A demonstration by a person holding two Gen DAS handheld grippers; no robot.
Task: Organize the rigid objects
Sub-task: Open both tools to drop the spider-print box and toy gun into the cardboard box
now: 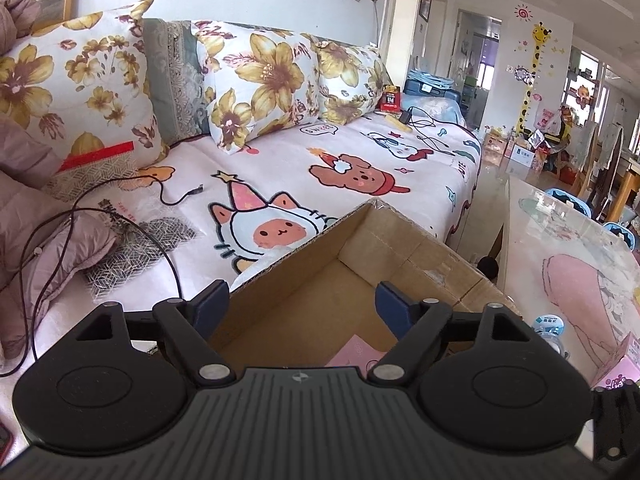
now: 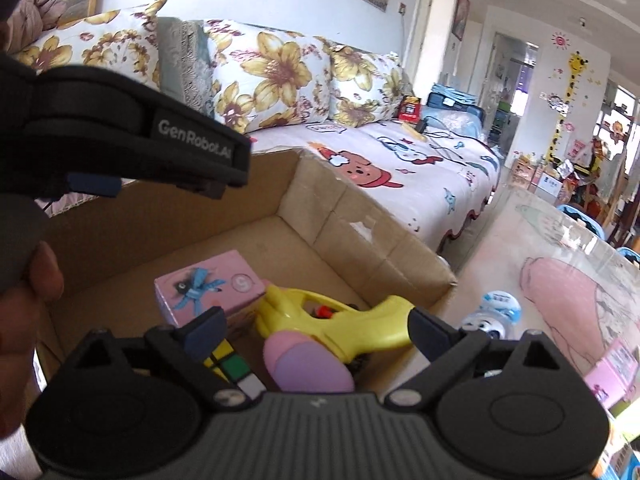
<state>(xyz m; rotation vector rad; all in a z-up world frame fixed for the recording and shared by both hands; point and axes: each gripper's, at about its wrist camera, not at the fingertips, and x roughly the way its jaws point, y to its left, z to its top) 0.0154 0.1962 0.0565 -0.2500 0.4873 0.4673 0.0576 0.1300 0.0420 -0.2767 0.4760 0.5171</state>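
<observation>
An open cardboard box (image 2: 360,236) stands beside the sofa. In the right wrist view it holds a pink toy box (image 2: 208,288), a yellow toy gun (image 2: 360,320), a pink and purple toy (image 2: 308,364) and a Rubik's cube (image 2: 232,368). My right gripper (image 2: 316,326) is open above these toys, holding nothing. My left gripper (image 1: 302,304) is open and empty over the box (image 1: 400,248); a corner of the pink toy box (image 1: 356,354) shows below it. The left gripper's body (image 2: 120,136) crosses the upper left of the right wrist view.
A sofa (image 1: 360,168) with floral pillows (image 1: 256,80) and black cables (image 1: 100,216) lies behind the box. A glass-topped table (image 2: 580,272) stands to the right, with a water bottle (image 2: 496,312) and a pink carton (image 2: 616,372) by its near edge.
</observation>
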